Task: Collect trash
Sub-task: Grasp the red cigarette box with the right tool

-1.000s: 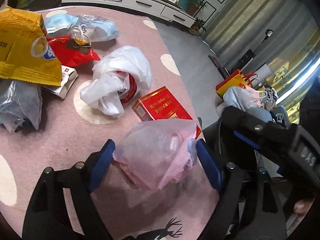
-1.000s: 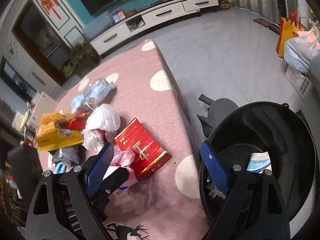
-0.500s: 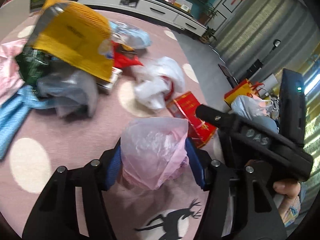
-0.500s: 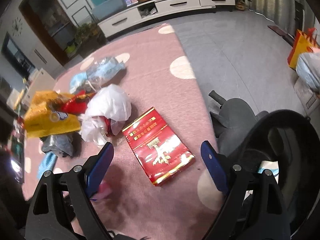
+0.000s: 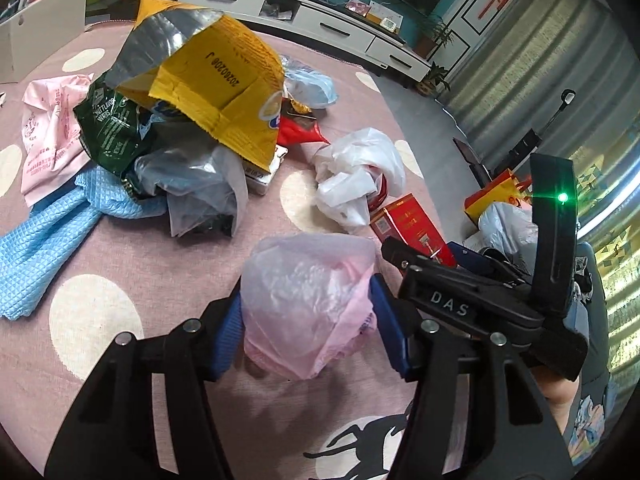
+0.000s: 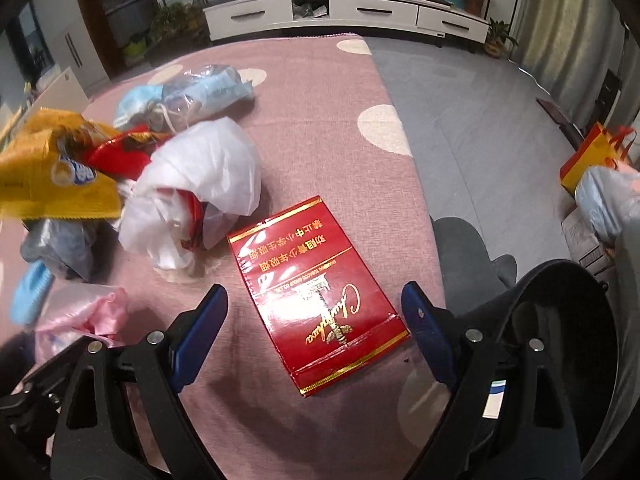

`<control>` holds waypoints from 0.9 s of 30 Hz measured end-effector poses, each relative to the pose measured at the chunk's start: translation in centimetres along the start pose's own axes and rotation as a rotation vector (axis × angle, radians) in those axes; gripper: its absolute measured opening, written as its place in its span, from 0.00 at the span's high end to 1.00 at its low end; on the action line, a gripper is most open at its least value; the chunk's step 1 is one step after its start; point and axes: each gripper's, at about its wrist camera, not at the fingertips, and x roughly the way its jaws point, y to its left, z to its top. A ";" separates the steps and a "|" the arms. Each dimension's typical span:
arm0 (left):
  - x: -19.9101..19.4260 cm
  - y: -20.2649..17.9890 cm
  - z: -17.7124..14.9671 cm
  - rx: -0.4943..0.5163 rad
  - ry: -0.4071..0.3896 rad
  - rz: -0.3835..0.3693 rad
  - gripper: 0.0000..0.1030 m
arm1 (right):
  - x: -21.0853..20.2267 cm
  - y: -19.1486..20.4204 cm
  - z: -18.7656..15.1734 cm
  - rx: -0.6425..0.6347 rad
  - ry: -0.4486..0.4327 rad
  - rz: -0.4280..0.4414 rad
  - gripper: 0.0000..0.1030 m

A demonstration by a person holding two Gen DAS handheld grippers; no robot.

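Left wrist view: the left claw has just been closing and now pinches a crumpled pink plastic bag between its blue pads, the bag bulging above and below them. Whether the bag is lifted clear of the pink spotted worktop I cannot tell. Most of the litter is not yet collected: a big yellow snack bag on top of a heap with a green wrapper, a grey plastic bag, a blue cloth, a pink printed bag, a white plastic bag and a red carton. The other tool crosses the right side of this view.

Right wrist view: the right claw stands wide open with nothing in it, hovering over the red carton, which lies flat on the worktop near its edge, between the two pads but not touched by them. The white plastic bag sits just beside the carton; the yellow snack bag and a clear packet of blue face masks lie further back. At lower right a black bin stands beside the worktop, with what looks like a scrap of paper already inside.

By my judgement the job is in its early part: one bag is gripped, the carton looks next, and the bulk of the pile is left to carry to the bin.
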 end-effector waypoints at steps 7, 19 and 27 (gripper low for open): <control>-0.2 -0.2 -0.2 0.003 -0.010 0.009 0.42 | 0.5 0.0 -0.3 -0.005 0.005 -0.035 0.29; -1.7 -1.8 0.0 0.034 -0.041 0.016 0.41 | -2.2 -0.4 -1.1 0.079 -0.033 0.034 0.30; -2.1 -4.0 0.0 0.076 -0.058 0.007 0.41 | -5.4 -2.7 -1.8 0.186 -0.097 0.073 0.30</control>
